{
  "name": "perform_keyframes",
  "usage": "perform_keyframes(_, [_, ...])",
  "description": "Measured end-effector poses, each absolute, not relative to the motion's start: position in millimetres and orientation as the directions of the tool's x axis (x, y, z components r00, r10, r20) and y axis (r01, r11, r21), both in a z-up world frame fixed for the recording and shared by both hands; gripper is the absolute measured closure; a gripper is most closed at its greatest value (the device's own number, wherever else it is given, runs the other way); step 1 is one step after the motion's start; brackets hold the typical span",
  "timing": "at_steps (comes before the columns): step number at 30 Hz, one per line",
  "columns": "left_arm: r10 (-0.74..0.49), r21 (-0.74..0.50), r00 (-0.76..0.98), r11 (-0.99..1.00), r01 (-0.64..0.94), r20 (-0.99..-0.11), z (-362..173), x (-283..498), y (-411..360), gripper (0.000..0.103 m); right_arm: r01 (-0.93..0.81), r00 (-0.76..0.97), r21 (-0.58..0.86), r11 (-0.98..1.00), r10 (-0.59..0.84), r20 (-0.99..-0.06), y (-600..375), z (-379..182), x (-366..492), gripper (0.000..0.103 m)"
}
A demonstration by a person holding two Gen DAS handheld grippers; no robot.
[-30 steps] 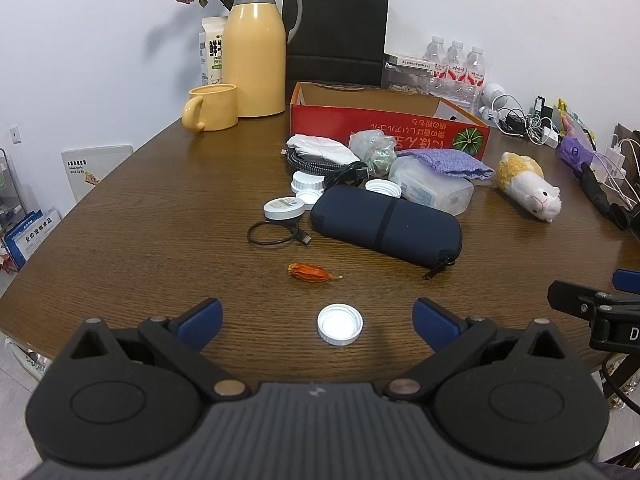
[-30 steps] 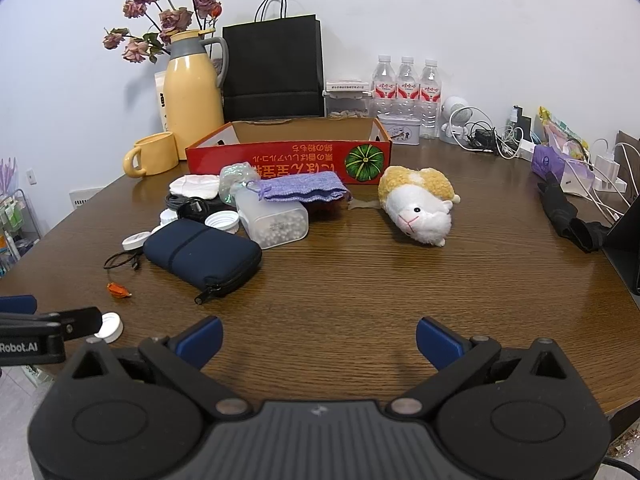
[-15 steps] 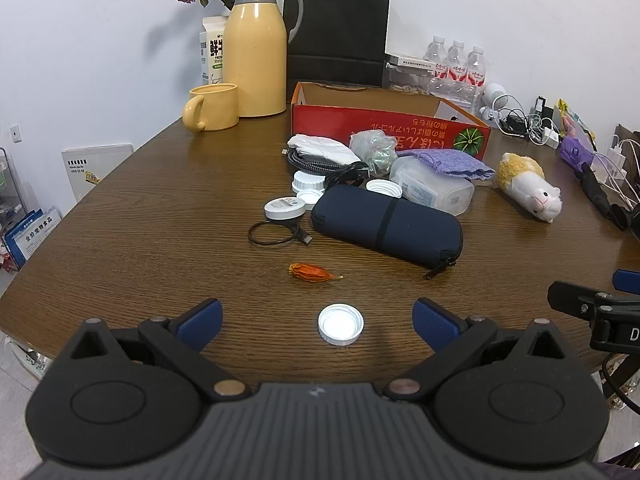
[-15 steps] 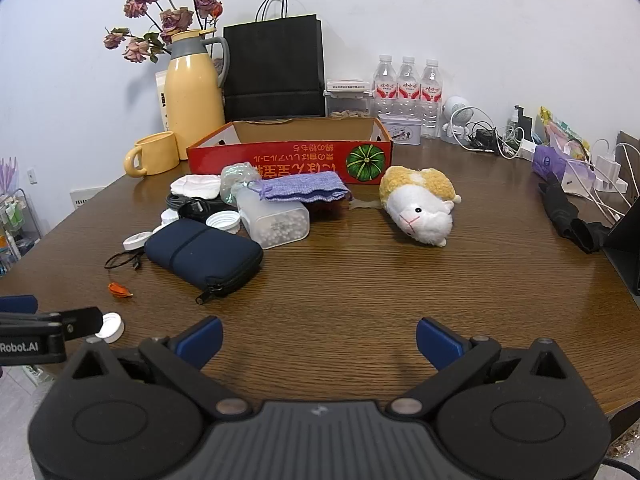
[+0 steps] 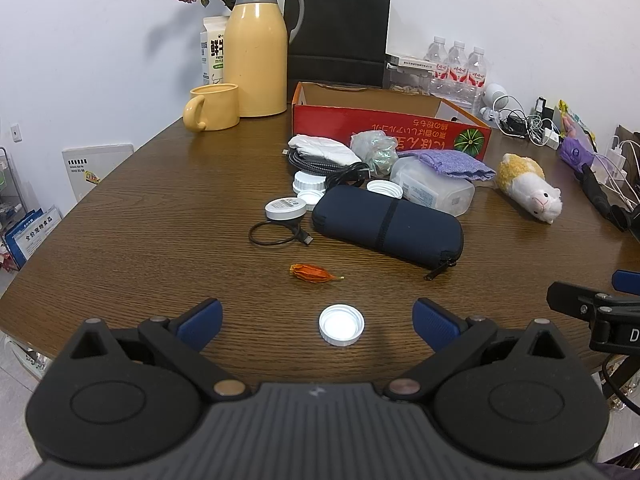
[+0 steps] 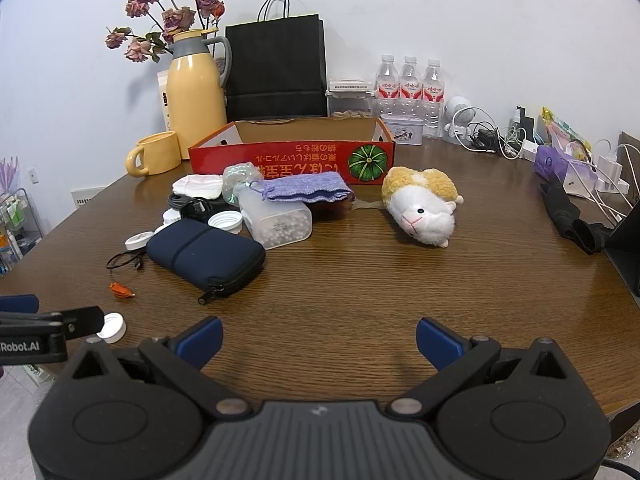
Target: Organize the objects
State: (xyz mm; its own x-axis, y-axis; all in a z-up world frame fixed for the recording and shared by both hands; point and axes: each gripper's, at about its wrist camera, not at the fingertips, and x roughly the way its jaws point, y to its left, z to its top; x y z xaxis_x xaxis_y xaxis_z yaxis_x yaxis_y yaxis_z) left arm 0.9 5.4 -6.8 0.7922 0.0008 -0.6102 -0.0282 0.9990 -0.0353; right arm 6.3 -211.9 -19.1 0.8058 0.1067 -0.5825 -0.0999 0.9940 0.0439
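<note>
A red cardboard box point(image 5: 390, 132) point(image 6: 292, 158) stands open at the back of the brown table. In front of it lies a cluster: a dark blue zip case point(image 5: 386, 230) point(image 6: 204, 254), a clear plastic container point(image 5: 434, 192) point(image 6: 280, 222) with a purple pouch point(image 6: 306, 192) on it, white lids, black cables and a plush hamster point(image 5: 528, 186) point(image 6: 420, 206). A white cap point(image 5: 341, 325) point(image 6: 112, 326) lies just ahead of my left gripper point(image 5: 318, 320), which is open and holds nothing. My right gripper point(image 6: 318, 340) is open too, over bare wood.
A yellow thermos point(image 5: 256, 46) and yellow mug point(image 5: 212, 108) stand back left, a black paper bag point(image 6: 276, 66) and water bottles point(image 6: 408, 90) behind the box. Chargers and cables point(image 6: 572, 164) crowd the right edge. An orange dried husk point(image 5: 312, 273) lies near the cap.
Almost nothing differs; the left wrist view has crept slightly, so the white cap sits a touch farther from the fingers. Both grippers stay open.
</note>
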Motion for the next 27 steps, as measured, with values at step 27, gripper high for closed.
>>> perform_keyframes(27, [0.01, -0.026, 0.746, 0.999, -0.036, -0.666, -32, 14, 0, 0.002, -0.135, 0.771, 0.042, 0.99, 0.132, -0.624, -206, -32, 15, 0.0])
